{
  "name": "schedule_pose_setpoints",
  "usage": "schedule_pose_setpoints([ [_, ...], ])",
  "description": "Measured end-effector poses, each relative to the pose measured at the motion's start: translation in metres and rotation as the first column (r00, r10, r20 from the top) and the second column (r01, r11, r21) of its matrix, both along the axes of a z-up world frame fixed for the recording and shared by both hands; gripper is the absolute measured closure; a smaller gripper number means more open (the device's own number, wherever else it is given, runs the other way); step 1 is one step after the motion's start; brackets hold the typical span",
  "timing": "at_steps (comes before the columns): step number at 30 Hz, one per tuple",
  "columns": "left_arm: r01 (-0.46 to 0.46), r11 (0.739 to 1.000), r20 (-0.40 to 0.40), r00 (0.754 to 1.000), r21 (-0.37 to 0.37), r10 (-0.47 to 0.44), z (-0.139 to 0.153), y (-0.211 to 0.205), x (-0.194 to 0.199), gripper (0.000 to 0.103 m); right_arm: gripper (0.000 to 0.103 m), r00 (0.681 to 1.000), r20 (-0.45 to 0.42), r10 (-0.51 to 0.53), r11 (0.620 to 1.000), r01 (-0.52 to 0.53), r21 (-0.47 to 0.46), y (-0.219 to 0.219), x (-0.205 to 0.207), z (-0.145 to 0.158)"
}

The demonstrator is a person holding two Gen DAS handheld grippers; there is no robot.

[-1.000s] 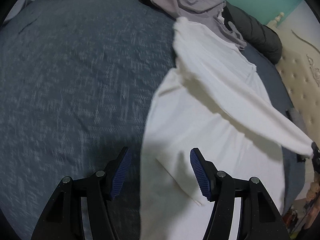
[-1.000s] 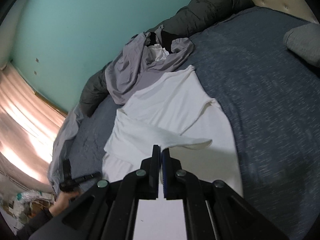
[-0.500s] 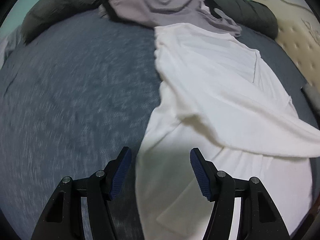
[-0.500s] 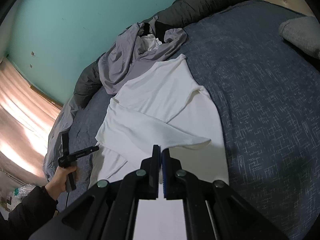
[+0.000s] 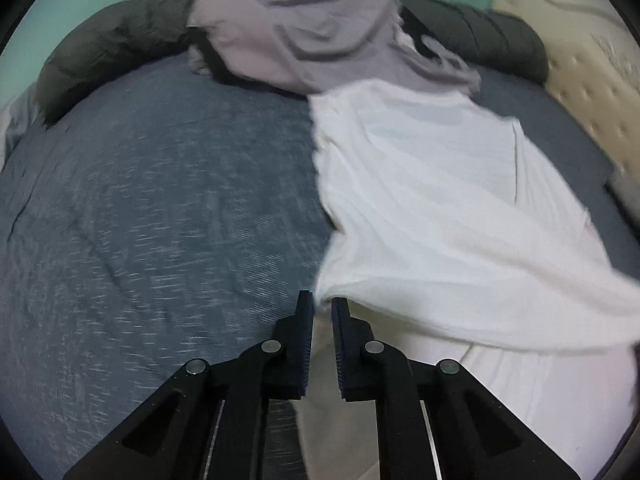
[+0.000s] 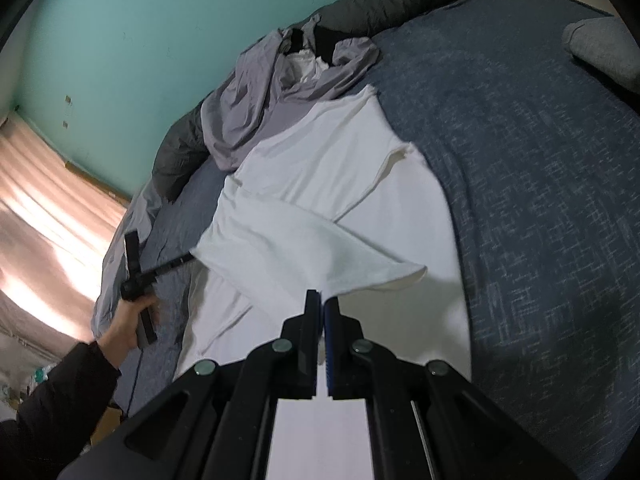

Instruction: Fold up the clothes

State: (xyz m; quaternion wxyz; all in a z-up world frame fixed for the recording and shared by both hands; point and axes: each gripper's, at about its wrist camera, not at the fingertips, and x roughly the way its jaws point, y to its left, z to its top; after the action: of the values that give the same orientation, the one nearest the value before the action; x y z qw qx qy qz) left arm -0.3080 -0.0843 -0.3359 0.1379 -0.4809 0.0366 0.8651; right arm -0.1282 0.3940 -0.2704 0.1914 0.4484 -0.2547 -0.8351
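We find no readable writing or brand mark on any item. The white shirt [image 5: 440,200] lies on the blue-grey bedcover [image 5: 140,208] towards its right side, its far end touching a heap of grey clothes [image 5: 320,36] against a dark rolled duvet [image 5: 112,40] along the far edge, below a teal wall [image 6: 120,32]. The left gripper [image 5: 320,308], whose jaws have just been closing, pinches the shirt's left edge, and the right gripper [image 6: 321,300] is clamped narrowly on a raised sleeve.
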Motion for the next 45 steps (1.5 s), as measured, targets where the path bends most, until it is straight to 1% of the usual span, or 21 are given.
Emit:
schedule_pose_setpoints([
  [4,-0.032,0.999,0.021,0.999,-0.003,0.032,0.000,-0.018,-0.005,0.094,0.101,0.999,0.033,0.029,1.000,-0.030,0.010,-0.013,0.005,-0.012],
  [6,-0.043,0.999,0.024,0.999,-0.018,0.043,-0.002,-0.023,-0.005,0.102,0.101,0.997,0.058,0.042,0.999,-0.043,0.020,-0.018,0.007,-0.021],
  [7,-0.049,0.999,0.025,0.998,-0.024,0.049,-0.002,-0.026,-0.005,0.103,0.101,0.996,0.071,0.048,0.999,-0.049,0.021,-0.020,0.008,-0.025],
  [10,-0.077,0.997,0.035,0.996,-0.016,0.078,-0.006,-0.040,-0.006,0.103,0.101,0.991,0.115,0.065,0.997,-0.068,0.025,-0.027,0.012,-0.040],
  [14,-0.093,0.991,0.067,0.994,0.101,0.086,-0.006,-0.052,-0.003,0.101,0.101,0.989,0.138,0.062,0.997,-0.067,0.034,-0.030,0.014,-0.050],
  [15,-0.101,0.987,0.056,0.994,0.125,0.095,-0.002,-0.054,-0.002,0.098,0.101,0.989,0.137,0.061,0.997,-0.067,0.037,-0.029,0.013,-0.050],
  [16,-0.110,0.982,0.045,0.994,0.151,0.104,0.002,-0.056,-0.001,0.088,0.101,0.989,0.136,0.061,0.997,-0.067,0.040,-0.029,0.013,-0.050],
  [17,-0.121,0.971,0.046,0.992,0.207,0.114,0.004,-0.059,-0.002,0.070,0.101,0.989,0.136,0.064,0.997,-0.070,0.041,-0.030,0.012,-0.049],
  [18,-0.132,0.956,0.054,0.991,0.263,0.122,0.006,-0.062,-0.003,0.060,0.101,0.988,0.135,0.069,0.996,-0.075,0.044,-0.031,0.011,-0.048],
  [19,-0.137,0.944,0.067,0.990,0.301,0.122,0.006,-0.063,-0.005,0.045,0.101,0.988,0.134,0.074,0.995,-0.081,0.050,-0.032,0.011,-0.047],
  [21,-0.122,0.943,0.077,0.992,0.308,0.103,0.004,-0.057,-0.008,0.045,0.101,0.988,0.132,0.081,0.994,-0.089,0.055,-0.034,0.011,-0.046],
  [23,-0.106,0.952,0.097,0.992,0.288,0.081,-0.001,-0.049,-0.013,0.045,0.101,0.988,0.133,0.084,0.995,-0.091,0.050,-0.034,0.011,-0.046],
  [25,-0.101,0.955,0.119,0.990,0.280,0.070,-0.009,-0.045,-0.016,0.045,0.101,0.987,0.134,0.084,0.995,-0.091,0.046,-0.034,0.011,-0.046],
  [26,-0.103,0.954,0.130,0.989,0.281,0.068,-0.013,-0.045,-0.017,0.051,0.101,0.987,0.135,0.082,0.995,-0.089,0.041,-0.034,0.012,-0.047],
  [27,-0.105,0.954,0.142,0.988,0.281,0.067,-0.018,-0.045,-0.019,0.060,0.101,0.987,0.137,0.080,0.996,-0.086,0.036,-0.033,0.011,-0.049],
  [28,-0.107,0.953,0.154,0.986,0.282,0.066,-0.023,-0.046,-0.020,0.083,0.101,0.987,0.138,0.077,0.996,-0.083,0.035,-0.033,0.012,-0.050],
  [29,-0.109,0.953,0.164,0.984,0.283,0.063,-0.027,-0.046,-0.021,0.087,0.101,0.987,0.140,0.075,0.996,-0.080,0.034,-0.032,0.012,-0.052],
  [32,-0.082,0.956,0.153,0.987,0.283,0.040,-0.026,-0.044,-0.019,0.091,0.101,0.987,0.147,0.071,0.996,-0.077,0.038,-0.033,0.012,-0.056],
  [34,-0.074,0.963,0.149,0.988,0.261,0.035,-0.025,-0.043,-0.021,0.093,0.101,0.985,0.157,0.069,0.996,-0.076,0.044,-0.033,0.013,-0.060],
  [40,-0.092,0.966,0.168,0.984,0.239,0.053,-0.024,-0.046,-0.030,0.093,0.101,0.980,0.185,0.065,0.995,-0.077,0.057,-0.033,0.020,-0.071],
  [45,-0.097,0.965,0.178,0.983,0.245,0.054,-0.027,-0.048,-0.031,0.093,0.100,0.972,0.228,0.052,0.994,-0.072,0.080,-0.026,0.024,-0.073],
])
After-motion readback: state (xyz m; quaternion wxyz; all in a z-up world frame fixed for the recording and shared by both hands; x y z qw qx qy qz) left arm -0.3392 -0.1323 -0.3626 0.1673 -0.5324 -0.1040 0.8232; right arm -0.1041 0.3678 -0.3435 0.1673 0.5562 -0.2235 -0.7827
